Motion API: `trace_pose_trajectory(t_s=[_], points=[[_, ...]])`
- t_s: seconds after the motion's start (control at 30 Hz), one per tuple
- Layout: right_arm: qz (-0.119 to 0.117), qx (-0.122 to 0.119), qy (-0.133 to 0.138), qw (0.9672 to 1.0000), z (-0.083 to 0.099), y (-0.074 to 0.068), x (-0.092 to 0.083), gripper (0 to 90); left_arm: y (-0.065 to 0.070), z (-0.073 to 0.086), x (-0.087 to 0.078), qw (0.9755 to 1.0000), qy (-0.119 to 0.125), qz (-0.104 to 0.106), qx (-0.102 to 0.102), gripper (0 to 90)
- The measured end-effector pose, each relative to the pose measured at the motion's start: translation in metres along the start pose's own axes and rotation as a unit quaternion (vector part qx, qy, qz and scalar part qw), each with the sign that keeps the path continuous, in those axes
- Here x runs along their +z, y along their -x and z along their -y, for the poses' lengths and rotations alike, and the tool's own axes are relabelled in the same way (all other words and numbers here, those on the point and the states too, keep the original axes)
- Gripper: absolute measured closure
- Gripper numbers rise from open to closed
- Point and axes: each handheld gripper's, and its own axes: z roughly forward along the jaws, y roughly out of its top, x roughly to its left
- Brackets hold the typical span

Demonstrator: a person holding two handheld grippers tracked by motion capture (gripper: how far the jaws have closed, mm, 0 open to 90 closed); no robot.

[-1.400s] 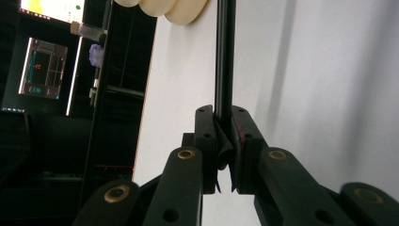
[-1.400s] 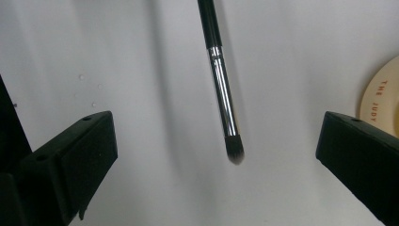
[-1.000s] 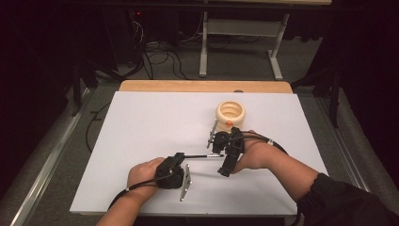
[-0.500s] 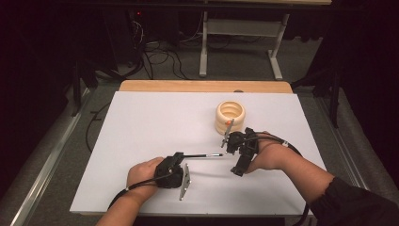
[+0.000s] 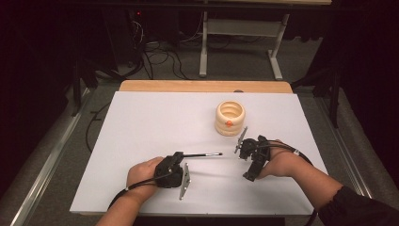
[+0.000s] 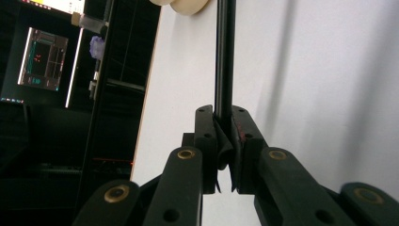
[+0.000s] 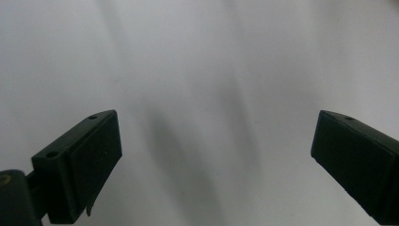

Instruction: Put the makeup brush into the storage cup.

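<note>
My left gripper (image 5: 180,157) rests on the white table (image 5: 150,127) near the front edge, shut on a thin black rod (image 5: 202,154) with a pale tip that points right. In the left gripper view the pads of the left gripper (image 6: 225,120) pinch the rod (image 6: 225,56), which runs straight away from the jaws. My right gripper (image 5: 251,170) hovers at the front right, just right of the rod's tip, jaws pointing down at the table. The right gripper (image 7: 216,141) stands wide open with bare white surface between its jaws. A cream ribbed round container (image 5: 230,117) with an orange spot stands behind it.
A wooden strip (image 5: 202,86) runs along the table's far edge. Beyond it are metal desk legs (image 5: 203,52) and cables on the floor. The cream container's edge (image 6: 188,5) shows at the top of the left gripper view, with a lit screen (image 6: 42,59) to the left.
My right gripper has drawn back from beside the cream container toward the near right and sunk closer to the table. The left gripper and its rod have stayed put.
</note>
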Motion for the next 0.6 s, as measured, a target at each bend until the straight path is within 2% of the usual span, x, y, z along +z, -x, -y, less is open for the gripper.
trace_pose_trajectory(t_s=[0.1, 0.27, 0.4, 0.5, 0.6], points=[[0.002, 0.011, 0.010, 0.9999, 0.005, 0.001, 0.003, 5.2, -0.001, 0.002, 0.001, 1.0000, -0.001, 0.001, -0.008, 83.6], [0.017, 0.037, 0.053, 0.9978, 0.012, 0.004, 0.002, 5.7, -0.004, 0.007, 0.003, 0.9995, -0.001, 0.003, -0.033, 83.5], [0.038, 0.054, 0.094, 0.9933, 0.016, 0.003, 0.000, 5.9, -0.006, 0.009, 0.003, 0.9984, 0.004, 0.008, -0.055, 83.5], [0.038, 0.071, 0.129, 0.9884, 0.019, 0.003, 0.002, 5.9, -0.006, 0.011, 0.005, 0.9976, 0.000, 0.014, -0.068, 83.6], [0.049, 0.076, 0.146, 0.9851, 0.020, 0.001, 0.007, 5.9, -0.008, 0.014, 0.006, 0.9962, -0.001, 0.018, -0.086, 83.5]])
